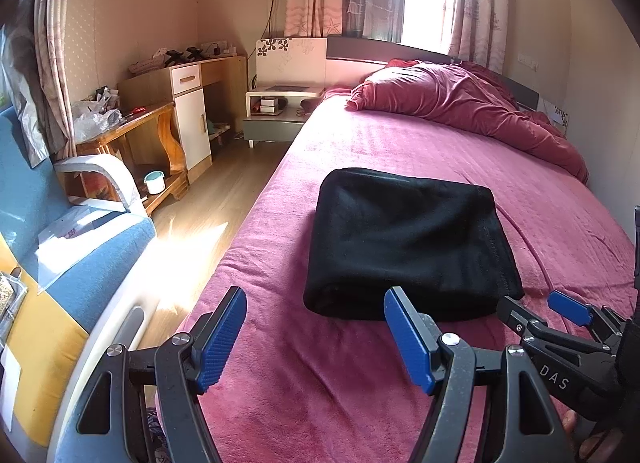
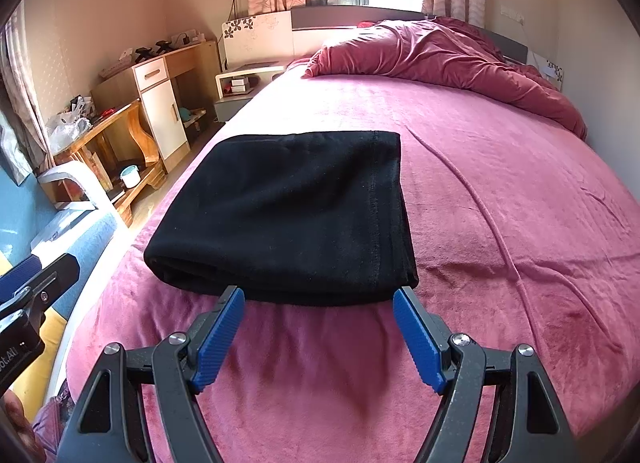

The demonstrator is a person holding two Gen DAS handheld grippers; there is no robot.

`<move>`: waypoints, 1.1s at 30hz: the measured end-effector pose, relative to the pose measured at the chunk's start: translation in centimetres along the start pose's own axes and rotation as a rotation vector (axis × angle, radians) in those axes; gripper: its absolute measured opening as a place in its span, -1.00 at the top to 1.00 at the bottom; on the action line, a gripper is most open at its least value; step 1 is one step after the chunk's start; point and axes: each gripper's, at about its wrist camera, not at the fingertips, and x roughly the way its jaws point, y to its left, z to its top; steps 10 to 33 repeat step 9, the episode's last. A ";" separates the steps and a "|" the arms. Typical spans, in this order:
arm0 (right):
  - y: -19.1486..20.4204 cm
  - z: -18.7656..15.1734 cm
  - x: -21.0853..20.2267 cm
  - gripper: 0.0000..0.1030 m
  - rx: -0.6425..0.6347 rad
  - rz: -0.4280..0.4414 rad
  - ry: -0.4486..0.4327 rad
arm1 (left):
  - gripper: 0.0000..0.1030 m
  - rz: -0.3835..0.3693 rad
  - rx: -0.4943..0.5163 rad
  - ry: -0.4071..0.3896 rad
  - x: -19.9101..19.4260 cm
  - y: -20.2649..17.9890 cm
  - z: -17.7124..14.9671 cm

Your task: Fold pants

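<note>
Both tongs were wide open w/ nothing in them. Left gripper (image 1: pixel 316 337) hung over bare blanket short of the bundle's near-left corner, right gripper (image 2: pixel 319 337) sat w/ its blue ribbed pads (image 2: pixel 218 339) just at the near edge of the black fleece-looking folded pants (image 2: pixel 288 215), not pinching anything as far as I could tell.

Pants were already a tidy thick rectangle lying on the pink plush bed cover (image 2: pixel 500 183), nearer the floor-side edge of the bed, well apart from the crumpled dark-red duvet (image 2: pixel 440 59) up by the headboard. Looked basically done to me – prob just a release and back off.

Handling-wise: soft, floppy, light, no stiffness at all, so it'd sag if lifted by one corner. Fabric seemed grippy, not slick, and the plush under it would drag too. If it needed moving I'd take it at the near rolled fold where layers are thickest, both tongs at once, one per corner.

Views: right wrist cam showed the stitched hem running down the bundle's right side and a long crease in the cover beside it, plus a bit of the left tool at its left edge. Left wrist cam gave way more of the room – blue and yellow couch (image 1: pixel 48 263), sunlit wood floor (image 1: pixel 224 199), the other gripper poking in from the right.
</note>
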 end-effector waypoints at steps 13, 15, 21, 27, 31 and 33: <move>-0.2 -0.3 0.3 -0.51 0.002 -0.003 0.012 | -0.38 -0.006 -0.004 -0.042 -0.6 0.0 0.0; -0.2 -0.3 0.3 -0.51 0.002 -0.003 0.012 | -0.38 -0.006 -0.004 -0.042 -0.6 0.0 0.0; -0.2 -0.3 0.3 -0.51 0.002 -0.003 0.012 | -0.38 -0.006 -0.004 -0.042 -0.6 0.0 0.0; -0.2 -0.3 0.3 -0.51 0.002 -0.003 0.012 | -0.38 -0.006 -0.004 -0.042 -0.6 0.0 0.0; -0.2 -0.3 0.3 -0.51 0.002 -0.003 0.012 | -0.38 -0.006 -0.004 -0.042 -0.6 0.0 0.0; -0.2 -0.3 0.3 -0.51 0.002 -0.003 0.012 | -0.38 -0.006 -0.004 -0.042 -0.6 0.0 0.0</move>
